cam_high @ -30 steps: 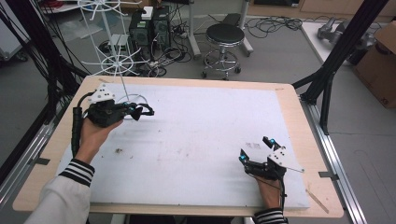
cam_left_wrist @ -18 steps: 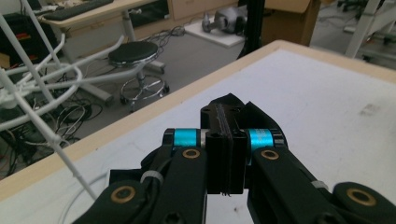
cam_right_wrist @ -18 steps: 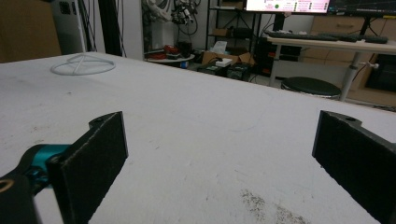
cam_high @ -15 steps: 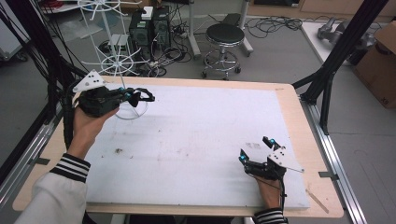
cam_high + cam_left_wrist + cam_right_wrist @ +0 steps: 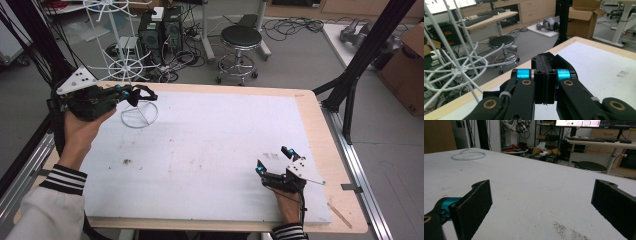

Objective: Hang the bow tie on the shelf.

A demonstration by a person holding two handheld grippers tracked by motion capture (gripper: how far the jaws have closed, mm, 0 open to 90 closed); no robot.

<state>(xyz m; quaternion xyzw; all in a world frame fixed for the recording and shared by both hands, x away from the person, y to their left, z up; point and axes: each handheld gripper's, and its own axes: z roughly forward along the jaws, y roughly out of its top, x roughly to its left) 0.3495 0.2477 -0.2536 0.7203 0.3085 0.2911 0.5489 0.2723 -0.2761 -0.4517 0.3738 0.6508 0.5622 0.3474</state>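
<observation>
A white wire ring with spokes (image 5: 140,114) lies flat on the white board at the far left, also seen far off in the right gripper view (image 5: 468,155). My left gripper (image 5: 134,95) hangs in the air just above and behind that ring. Its jaws are pressed together (image 5: 544,72) with nothing visible between them. A tall white wire rack (image 5: 117,50) stands just beyond the table's far left corner, and its wires (image 5: 456,70) fill the left side of the left gripper view. My right gripper (image 5: 274,159) rests low at the front right, open (image 5: 541,202) and empty.
The white board (image 5: 225,135) covers most of the wooden table (image 5: 320,125). Behind the table are a black stool (image 5: 241,37) and computer towers (image 5: 160,27). Black frame posts (image 5: 355,75) and a cardboard box (image 5: 407,70) stand to the right.
My left gripper has risen from table level by the ring and drawn back towards the far left. The ring stays on the board. The right gripper has not moved.
</observation>
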